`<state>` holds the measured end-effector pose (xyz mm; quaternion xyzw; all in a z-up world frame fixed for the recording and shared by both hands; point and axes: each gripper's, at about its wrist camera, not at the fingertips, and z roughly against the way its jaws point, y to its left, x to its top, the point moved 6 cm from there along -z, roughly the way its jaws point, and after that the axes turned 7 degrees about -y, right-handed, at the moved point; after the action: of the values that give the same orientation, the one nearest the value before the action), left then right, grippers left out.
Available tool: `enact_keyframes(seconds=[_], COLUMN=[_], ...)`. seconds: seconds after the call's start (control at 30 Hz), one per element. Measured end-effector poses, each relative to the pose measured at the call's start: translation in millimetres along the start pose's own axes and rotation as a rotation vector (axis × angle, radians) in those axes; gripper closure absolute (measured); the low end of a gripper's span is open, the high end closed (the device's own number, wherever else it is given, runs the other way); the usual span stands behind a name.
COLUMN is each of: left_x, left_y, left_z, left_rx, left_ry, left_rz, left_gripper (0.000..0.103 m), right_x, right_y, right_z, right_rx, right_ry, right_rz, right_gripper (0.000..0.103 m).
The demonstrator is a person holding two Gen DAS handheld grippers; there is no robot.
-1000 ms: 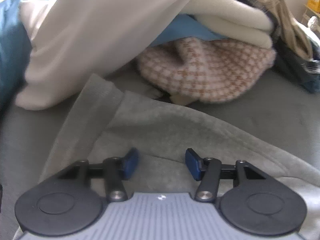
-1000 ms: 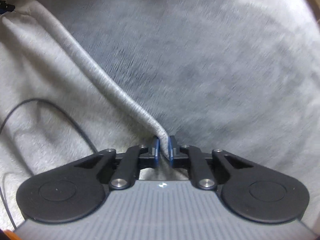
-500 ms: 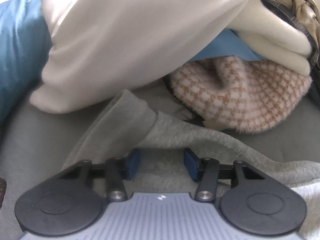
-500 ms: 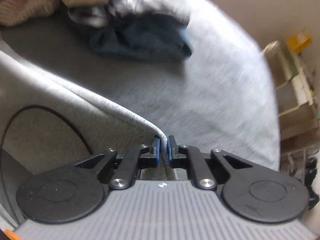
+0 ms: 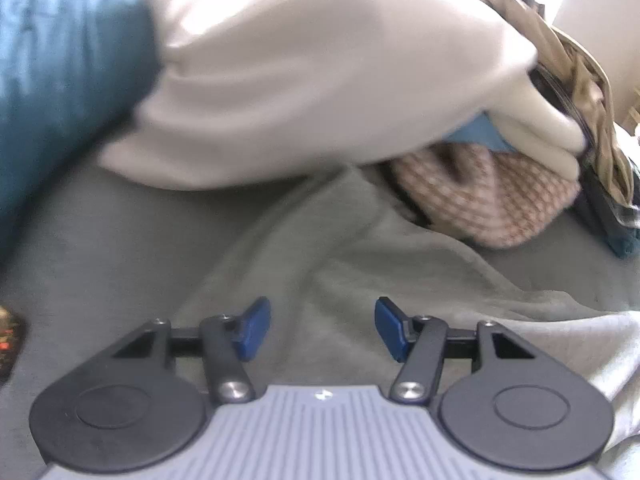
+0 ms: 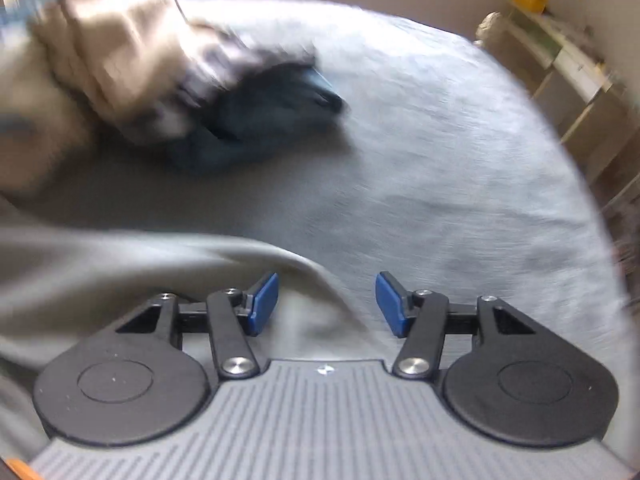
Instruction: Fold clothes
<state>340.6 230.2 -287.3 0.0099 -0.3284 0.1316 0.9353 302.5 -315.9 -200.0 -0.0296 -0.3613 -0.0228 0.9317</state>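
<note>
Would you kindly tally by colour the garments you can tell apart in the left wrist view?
Grey sweatshirt: 1
Cream garment: 1
Pink checked knit: 1
Tan garment: 1
Teal fabric: 1
Total: 5; the blur may hide more.

Our left gripper [image 5: 322, 328] and right gripper [image 6: 326, 304] match: 2 blue-padded fingers [image 5: 252, 328] on black linkage arms with silver screws, 2 round black discs, and a grey ribbed body.
</note>
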Motion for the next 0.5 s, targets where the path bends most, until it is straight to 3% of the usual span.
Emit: enact_keyframes(seconds=[0.1, 0.27, 0.37, 0.5], left_x=[0, 10, 19, 30], left_y=[20, 30, 28, 26], left_z=[10, -4, -15, -44], left_rx=[0.022, -0.017, -0.072, -0.162], left_ry=[-0.018, -0.05, -0.086, -0.076], left_rz=[-0.008, -0.081, -0.112, -0.079], left_gripper=[0.043, 0.034, 0.024, 0.024], right_x=[5, 12, 10, 3], right_y=[55, 188, 260, 297], right_z=[-6, -33, -36, -19], right_rx=[0.217, 0.531, 0.636, 0.706], right_ry=[0.006, 0.075, 0.126, 0.164], right_rz=[-0.012, 0.186, 0.29, 0.307], right_gripper=[0.049, 0.047, 0.047, 0.045])
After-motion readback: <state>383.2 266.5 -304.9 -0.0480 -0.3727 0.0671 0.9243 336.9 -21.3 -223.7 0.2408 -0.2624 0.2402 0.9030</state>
